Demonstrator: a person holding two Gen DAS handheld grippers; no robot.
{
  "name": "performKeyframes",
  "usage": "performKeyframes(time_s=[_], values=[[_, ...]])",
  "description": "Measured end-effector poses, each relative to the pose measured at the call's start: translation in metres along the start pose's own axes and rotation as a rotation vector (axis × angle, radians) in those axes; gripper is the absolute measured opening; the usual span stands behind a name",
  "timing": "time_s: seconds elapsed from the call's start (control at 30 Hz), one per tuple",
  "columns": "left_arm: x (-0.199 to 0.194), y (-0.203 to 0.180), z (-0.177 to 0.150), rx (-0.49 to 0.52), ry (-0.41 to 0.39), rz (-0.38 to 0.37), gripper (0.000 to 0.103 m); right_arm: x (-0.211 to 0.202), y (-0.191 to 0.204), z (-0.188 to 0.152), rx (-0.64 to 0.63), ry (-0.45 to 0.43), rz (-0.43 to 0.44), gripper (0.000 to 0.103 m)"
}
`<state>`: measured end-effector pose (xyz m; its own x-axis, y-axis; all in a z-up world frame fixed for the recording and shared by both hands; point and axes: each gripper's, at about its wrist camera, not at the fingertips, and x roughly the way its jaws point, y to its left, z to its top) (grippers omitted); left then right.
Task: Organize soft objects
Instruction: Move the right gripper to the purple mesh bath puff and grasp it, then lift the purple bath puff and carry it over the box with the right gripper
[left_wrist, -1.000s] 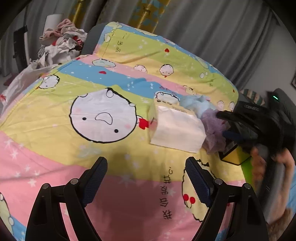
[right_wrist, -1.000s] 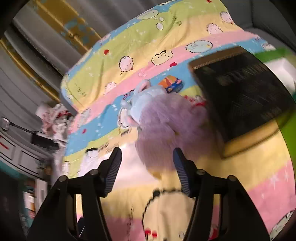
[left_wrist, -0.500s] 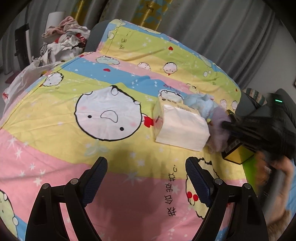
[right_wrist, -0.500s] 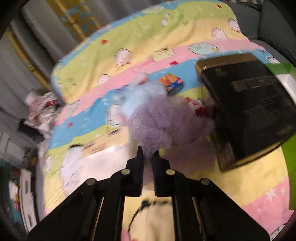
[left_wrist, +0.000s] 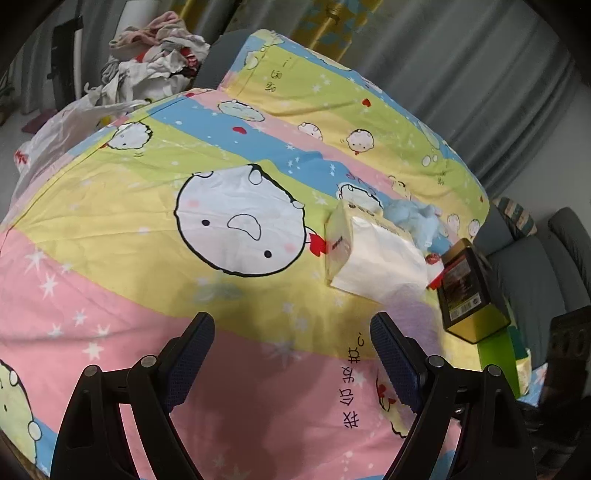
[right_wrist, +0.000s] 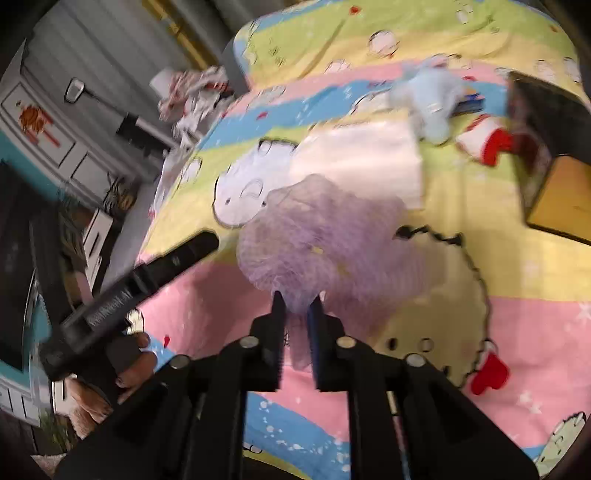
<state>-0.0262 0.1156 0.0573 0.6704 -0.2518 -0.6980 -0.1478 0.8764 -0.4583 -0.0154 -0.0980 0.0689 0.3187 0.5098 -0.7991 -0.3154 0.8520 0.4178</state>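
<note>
My right gripper (right_wrist: 297, 308) is shut on a purple mesh bath pouf (right_wrist: 325, 236) and holds it above the cartoon bedspread (right_wrist: 498, 317). A light blue plush toy (right_wrist: 432, 96) lies further back, beside a white tissue pack (right_wrist: 365, 162); both show in the left wrist view, the plush (left_wrist: 417, 218) behind the pack (left_wrist: 376, 258). A small red and white soft item (right_wrist: 484, 144) lies next to the plush. My left gripper (left_wrist: 291, 354) is open and empty above the pink stripe of the bedspread (left_wrist: 110, 295). The pouf shows there only as a faint purple blur (left_wrist: 410, 314).
A black and gold box (left_wrist: 467, 291) stands at the bed's right edge on a green item (left_wrist: 498, 350). A pile of clothes (left_wrist: 155, 62) lies beyond the bed's far left corner. Grey curtains hang behind. The left gripper's body (right_wrist: 129, 288) shows left of the pouf.
My right gripper closed on the purple pouf and pulled it away from the box and plush, toward the near side of the bed. The left gripper stayed open and shifted slightly.
</note>
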Motion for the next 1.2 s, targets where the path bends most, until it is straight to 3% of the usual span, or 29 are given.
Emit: performKeyframes(time_s=[0.07, 0.13, 0.23, 0.37, 0.53, 0.6, 0.67, 0.73, 0.8, 0.87, 0.9, 1.1, 1.2], values=[[-0.002, 0.002, 0.000, -0.013, -0.004, -0.006, 0.086, -0.003, -0.001, 0.000, 0.010, -0.014, -0.027, 0.032], [-0.002, 0.001, -0.001, -0.012, 0.006, -0.027, 0.086, -0.016, -0.005, 0.006, 0.033, -0.061, -0.025, 0.060], [0.004, -0.006, -0.003, 0.015, 0.040, -0.056, 0.086, -0.037, -0.009, 0.013, 0.059, -0.123, -0.040, 0.078], [0.015, -0.019, -0.012, 0.077, 0.109, -0.049, 0.086, -0.038, -0.018, 0.028, 0.093, -0.140, -0.053, 0.085], [0.029, -0.033, -0.023, 0.120, 0.146, -0.056, 0.085, 0.007, -0.032, 0.035, 0.130, -0.044, -0.032, 0.084], [0.036, -0.037, -0.028, 0.138, 0.161, -0.047, 0.067, 0.024, -0.035, 0.031, 0.128, -0.007, -0.018, 0.084], [0.047, -0.040, -0.033, 0.155, 0.196, -0.051, 0.059, 0.038, -0.036, 0.028, 0.130, 0.021, 0.008, 0.083], [0.055, -0.042, -0.037, 0.159, 0.218, -0.050, 0.054, 0.048, -0.036, 0.024, 0.135, 0.050, 0.044, 0.073], [0.056, -0.046, -0.038, 0.179, 0.184, -0.035, 0.052, 0.056, -0.033, 0.021, 0.123, 0.070, 0.056, 0.069], [0.059, -0.049, -0.039, 0.186, 0.198, -0.078, 0.046, 0.055, -0.032, 0.021, 0.106, 0.057, 0.050, 0.065], [0.061, -0.049, -0.040, 0.176, 0.213, -0.108, 0.046, 0.056, -0.033, 0.022, 0.103, 0.060, 0.055, 0.059], [0.058, -0.058, -0.043, 0.208, 0.176, -0.111, 0.045, 0.053, -0.039, 0.015, 0.127, 0.075, 0.121, 0.036], [0.053, -0.063, -0.043, 0.216, 0.161, -0.123, 0.045, 0.046, -0.036, 0.010, 0.118, 0.066, 0.131, 0.033]])
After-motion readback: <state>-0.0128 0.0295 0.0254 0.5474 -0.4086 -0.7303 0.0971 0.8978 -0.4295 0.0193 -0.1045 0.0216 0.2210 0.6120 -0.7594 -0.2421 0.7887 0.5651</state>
